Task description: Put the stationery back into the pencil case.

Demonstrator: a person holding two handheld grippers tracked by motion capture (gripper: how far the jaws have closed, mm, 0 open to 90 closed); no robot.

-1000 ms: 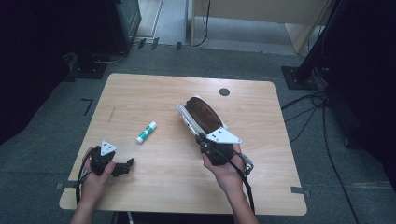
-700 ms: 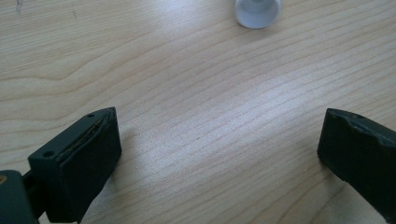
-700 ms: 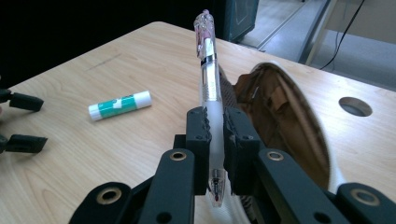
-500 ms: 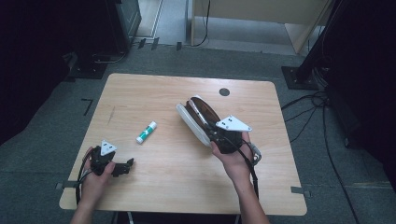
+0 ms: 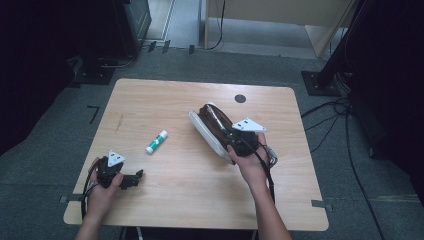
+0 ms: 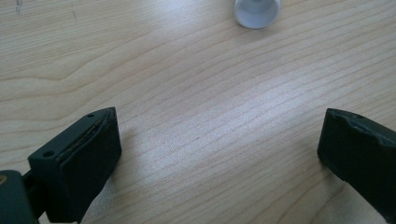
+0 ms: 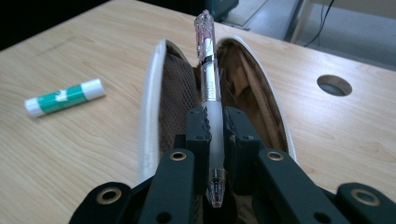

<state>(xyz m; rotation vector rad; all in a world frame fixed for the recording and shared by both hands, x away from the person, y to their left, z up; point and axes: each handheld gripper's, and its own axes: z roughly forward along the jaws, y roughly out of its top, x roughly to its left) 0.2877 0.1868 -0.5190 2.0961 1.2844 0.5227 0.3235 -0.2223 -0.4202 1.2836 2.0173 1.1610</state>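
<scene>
From the high view, you sit at a wooden table (image 5: pixel 200 195) with a gripper in each hand. Your left gripper (image 5: pixel 134 179) rests near the table's near left corner, holding nothing. Your right gripper (image 5: pixel 231 139) is over the near end of an open pencil case (image 5: pixel 210 125), which lies slantwise near the middle of the table. A green and white glue stick (image 5: pixel 156 141) lies on the bare wood between the two grippers, well apart from the case.

In the left gripper view, your two black jaws stand wide apart with only wood grain between them. The white end of the glue stick (image 6: pixel 257 10) sits ahead at the top edge, not touched.

In the right gripper view, your jaws are clamped on the frosted grip of a clear pen (image 7: pixel 208 84). The pen points away from you, lying along the length of the pencil case (image 7: pixel 154 107) and just above its open mouth, with the brown mesh lining on either side. The glue stick (image 7: pixel 63 97) lies off to the left on the table.

By my reading, the pen is lined up over the case but not yet lowered in or let go. The glue stick is still out on the table, so it looks to be left for later.
</scene>
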